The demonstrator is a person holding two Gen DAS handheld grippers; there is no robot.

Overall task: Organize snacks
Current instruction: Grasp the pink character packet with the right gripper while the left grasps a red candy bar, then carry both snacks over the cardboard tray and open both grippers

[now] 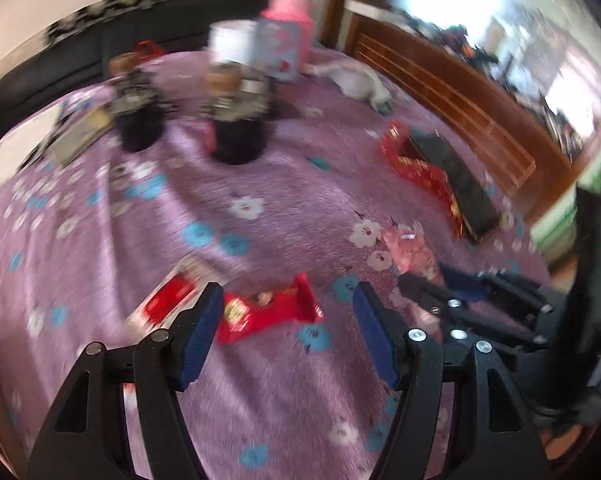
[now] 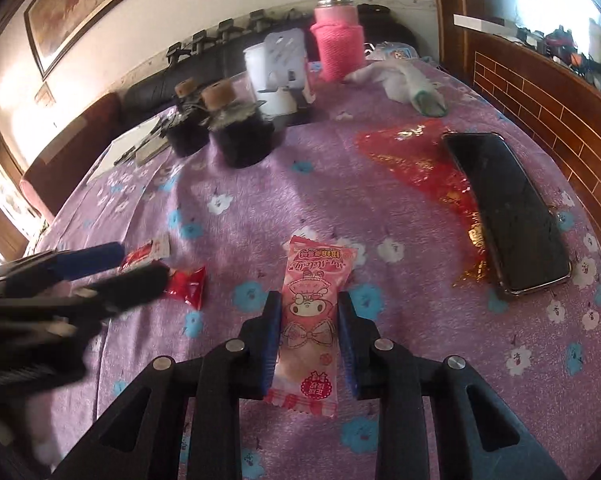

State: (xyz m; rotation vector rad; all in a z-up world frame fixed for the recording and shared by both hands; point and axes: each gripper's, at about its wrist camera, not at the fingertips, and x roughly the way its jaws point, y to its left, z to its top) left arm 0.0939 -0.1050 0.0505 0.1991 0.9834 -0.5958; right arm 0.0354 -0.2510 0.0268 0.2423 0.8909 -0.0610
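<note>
My left gripper [image 1: 288,320] is open above a red snack packet [image 1: 268,312] that lies between its fingers on the purple cloth. A second red packet [image 1: 166,302] lies just left of it. My right gripper [image 2: 309,328] has its blue pads on both sides of a pink snack packet [image 2: 312,320] and looks shut on it. The pink packet [image 1: 410,254] and the right gripper [image 1: 440,288] also show in the left wrist view. The left gripper [image 2: 112,272] shows in the right wrist view beside the red packets [image 2: 186,286].
A black phone [image 2: 508,208] lies on a red foil wrapper [image 2: 416,160] at the right. Two dark corked jars [image 2: 240,132], a white cup [image 2: 268,68], a pink-sleeved bottle [image 2: 338,40] and a white bag [image 2: 404,80] stand at the back. A wooden rail [image 2: 540,92] borders the table's right.
</note>
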